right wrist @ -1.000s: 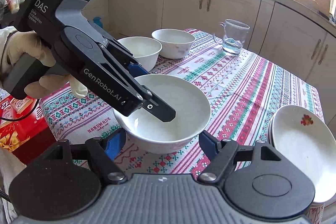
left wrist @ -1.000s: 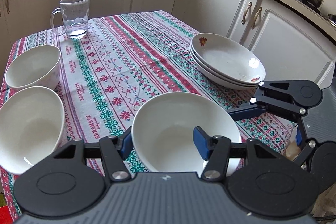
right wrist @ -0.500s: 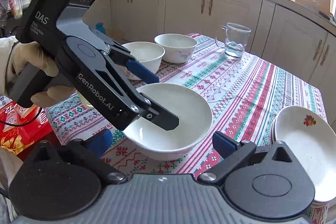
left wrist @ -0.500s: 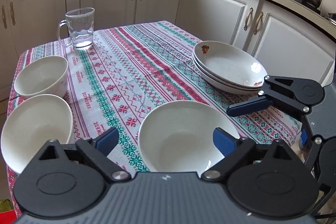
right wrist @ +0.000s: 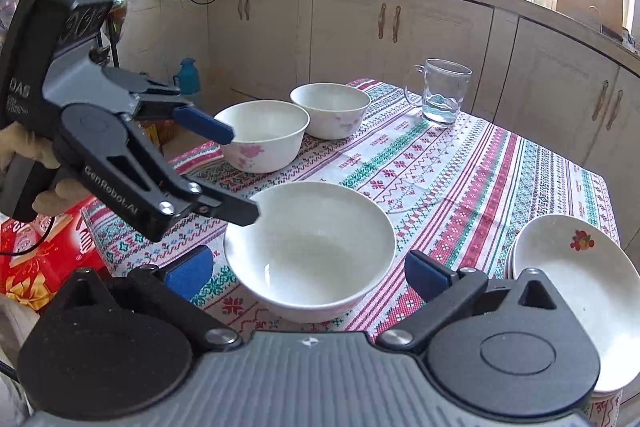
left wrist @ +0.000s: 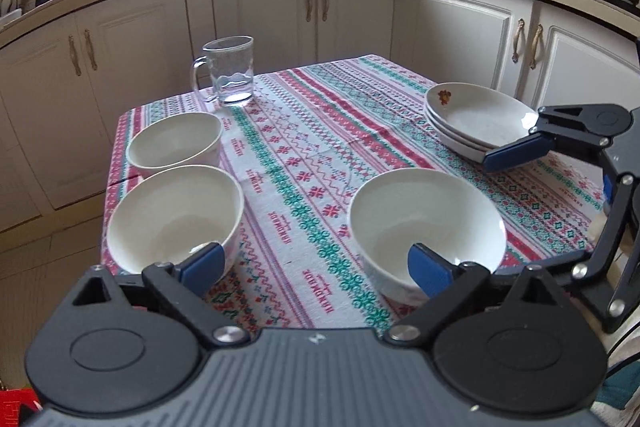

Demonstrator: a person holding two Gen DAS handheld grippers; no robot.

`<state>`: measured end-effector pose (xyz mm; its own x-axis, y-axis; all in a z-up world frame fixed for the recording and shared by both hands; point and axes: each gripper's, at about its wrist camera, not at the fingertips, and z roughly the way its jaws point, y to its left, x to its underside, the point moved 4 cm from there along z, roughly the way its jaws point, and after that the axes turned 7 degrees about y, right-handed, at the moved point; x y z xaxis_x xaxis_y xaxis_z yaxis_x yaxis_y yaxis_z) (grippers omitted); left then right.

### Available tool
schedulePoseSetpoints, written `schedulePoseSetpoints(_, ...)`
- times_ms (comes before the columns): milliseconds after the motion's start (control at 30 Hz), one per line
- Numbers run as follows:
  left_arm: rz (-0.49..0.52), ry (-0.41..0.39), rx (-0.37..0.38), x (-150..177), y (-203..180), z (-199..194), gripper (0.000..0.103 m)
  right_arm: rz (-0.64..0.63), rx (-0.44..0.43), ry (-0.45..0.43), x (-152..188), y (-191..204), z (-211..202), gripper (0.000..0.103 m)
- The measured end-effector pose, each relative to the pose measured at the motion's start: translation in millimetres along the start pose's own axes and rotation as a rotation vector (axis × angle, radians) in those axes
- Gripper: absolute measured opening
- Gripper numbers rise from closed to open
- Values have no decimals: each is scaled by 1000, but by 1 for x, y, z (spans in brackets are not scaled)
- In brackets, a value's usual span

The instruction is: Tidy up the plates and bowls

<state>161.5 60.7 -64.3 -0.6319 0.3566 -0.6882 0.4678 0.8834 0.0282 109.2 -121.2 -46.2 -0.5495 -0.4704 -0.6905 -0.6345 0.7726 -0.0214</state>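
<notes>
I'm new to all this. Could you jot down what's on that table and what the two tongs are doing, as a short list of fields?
surface: table with red and green patterned tablecloth
nearest dish: wide white ceramic bowl, empty, standing alone
other bowls: two white flower-printed bowls side by side, apart from it
plates: stack of shallow white plates with a red motif
glass: clear glass mug with a little water
left tongs: jaws opening, nothing between them
right tongs: open, either side of the wide bowl, not gripping
</notes>
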Motion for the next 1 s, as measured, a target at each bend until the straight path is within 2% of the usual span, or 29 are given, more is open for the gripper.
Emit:
schedulePoseSetpoints(167, -28, -3, -131, 13, 25, -1, 98, 18, -4, -3, -13, -7, 5, 103)
schedulePoseSetpoints(367, -72, -11, -202, 27, 49, 4, 98, 31, -12, 40, -44, -11, 17, 103)
schedulePoseSetpoints(667, -69, -38, -202, 30, 71, 11, 98, -66, -52, 112, -95, 9, 49, 103)
schedulePoseSetpoints(833, -67, -45, -176, 26, 77, 20, 98, -121, -66, 148, -117, 18, 71, 103)
schedulePoseSetpoints(1000, -31, -63, -167, 20, 77, 28, 98, -143, -85, 186, -136, 22, 98, 102)
